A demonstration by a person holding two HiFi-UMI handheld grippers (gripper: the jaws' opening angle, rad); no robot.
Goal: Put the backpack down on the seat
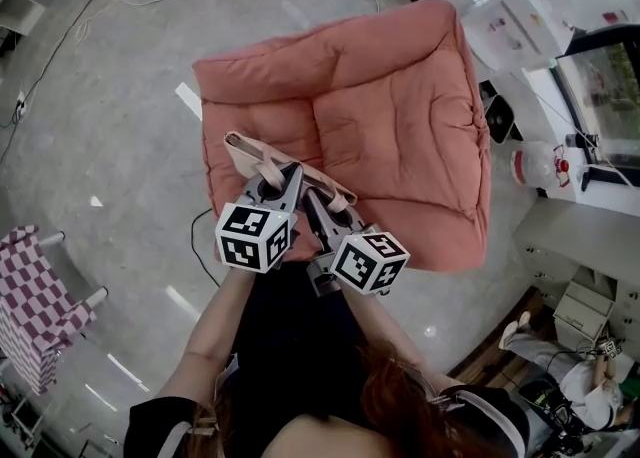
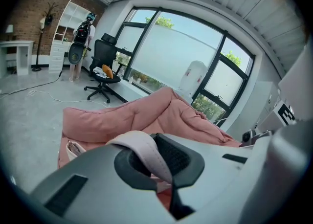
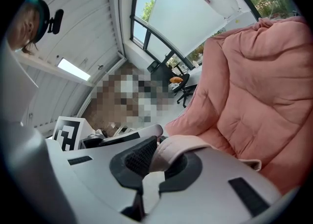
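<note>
A salmon-pink padded seat [image 1: 390, 116] lies on the grey floor ahead of me. The pale pink backpack [image 1: 252, 153] hangs over the seat's near left part, mostly hidden behind the grippers. My left gripper [image 1: 272, 186] is shut on one pale strap [image 2: 146, 150], which runs between its jaws [image 2: 159, 162]. My right gripper [image 1: 318, 211] is shut on another pale strap [image 3: 178, 145], pinched at its jaws [image 3: 154, 162]. In the left gripper view a corner of the backpack [image 2: 73, 148] shows against the seat [image 2: 142, 115]. The seat [image 3: 254, 86] fills the right of the right gripper view.
A purple checkered stool [image 1: 40, 306] stands at lower left. A black cable [image 1: 200, 246] lies on the floor near the seat. White desks and cabinets [image 1: 580, 216] line the right side, and a person [image 1: 590, 386] sits at lower right. An office chair [image 2: 102, 74] stands by the windows.
</note>
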